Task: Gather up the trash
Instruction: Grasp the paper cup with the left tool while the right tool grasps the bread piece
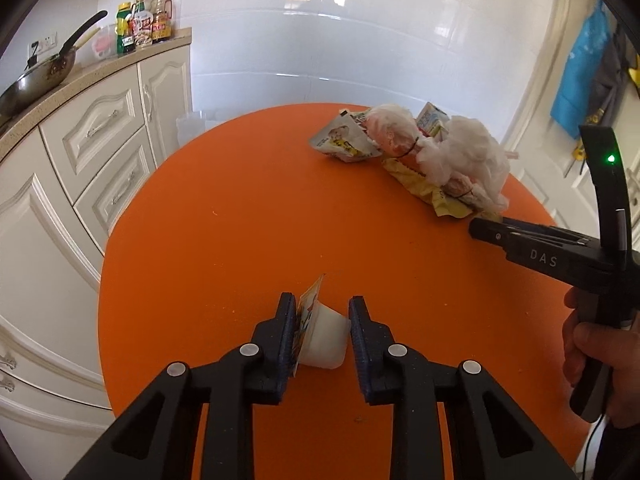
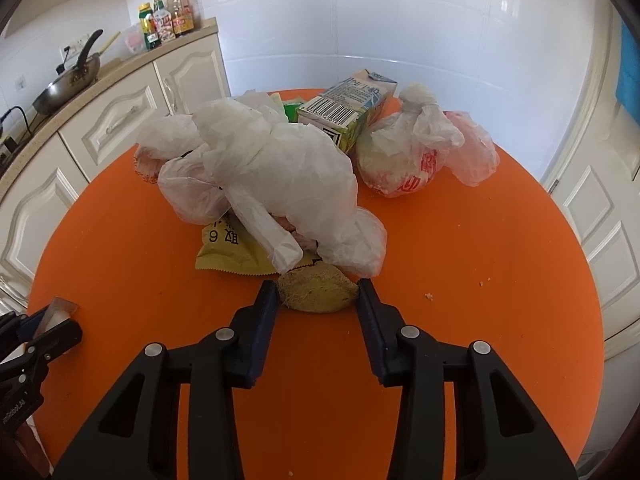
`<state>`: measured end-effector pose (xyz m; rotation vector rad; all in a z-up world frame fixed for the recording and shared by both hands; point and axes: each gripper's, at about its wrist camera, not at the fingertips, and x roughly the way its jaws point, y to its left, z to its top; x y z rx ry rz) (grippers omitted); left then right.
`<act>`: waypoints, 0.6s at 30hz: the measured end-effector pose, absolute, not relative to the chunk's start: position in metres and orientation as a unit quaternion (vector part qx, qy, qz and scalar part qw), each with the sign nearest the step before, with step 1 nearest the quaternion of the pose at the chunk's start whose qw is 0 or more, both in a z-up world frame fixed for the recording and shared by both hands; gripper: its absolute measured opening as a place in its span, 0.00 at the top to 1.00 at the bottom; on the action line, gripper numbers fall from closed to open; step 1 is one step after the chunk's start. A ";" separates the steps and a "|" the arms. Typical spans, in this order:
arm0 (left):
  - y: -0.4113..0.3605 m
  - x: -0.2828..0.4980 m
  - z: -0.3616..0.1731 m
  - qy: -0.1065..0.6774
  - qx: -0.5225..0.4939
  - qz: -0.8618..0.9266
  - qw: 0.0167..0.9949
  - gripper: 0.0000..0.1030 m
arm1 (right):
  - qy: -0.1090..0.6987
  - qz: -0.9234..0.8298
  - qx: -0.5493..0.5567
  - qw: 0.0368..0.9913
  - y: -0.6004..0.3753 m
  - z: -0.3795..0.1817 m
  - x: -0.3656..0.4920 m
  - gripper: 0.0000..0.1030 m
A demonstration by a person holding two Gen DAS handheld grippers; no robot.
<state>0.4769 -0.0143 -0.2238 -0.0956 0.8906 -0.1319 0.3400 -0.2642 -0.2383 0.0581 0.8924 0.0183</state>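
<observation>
We are gathering scraps on the orange table (image 1: pixel 240 220): left claw (image 1: pixel 322 322) is bracketing a tipped white cup (image 1: pixel 322 340), jaws spread, not yet gripping; right claw (image 2: pixel 318 300) is spread around a brownish lump (image 2: pixel 318 292) beside the bag pile (image 2: pixel 260 168). Next: closing both.

The right gripper (image 2: pixel 318 294) sat low over the orange round table (image 2: pixel 500 340), jaws spread with a brownish-yellow lump of food scrap (image 2: pixel 318 294) right between the fingertips, both pads about touching its ends. Just behind it was a crumpled white plastic bag (image 2: pixel 264 172) piled on a yellow snack wrapper (image 2: pixel 224 250). Further back lay a drink carton (image 2: pixel 346 108) on its side, and a knotted bag with red print (image 2: pixel 404 160) beside it. The left gripper (image 2: pixel 44 330) poked in at the left edge, holding something whitish.
</observation>
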 end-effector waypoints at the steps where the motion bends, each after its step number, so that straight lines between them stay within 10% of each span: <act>1: -0.015 0.475 -0.223 0.430 -0.046 -0.064 0.899 0.80 | 0.431 0.012 0.033 0.901 -0.266 -0.238 0.338 0.61; 18: -0.046 0.450 -0.192 0.411 -0.055 -0.086 0.906 0.82 | 0.414 0.023 0.090 0.906 -0.293 -0.214 0.276 0.61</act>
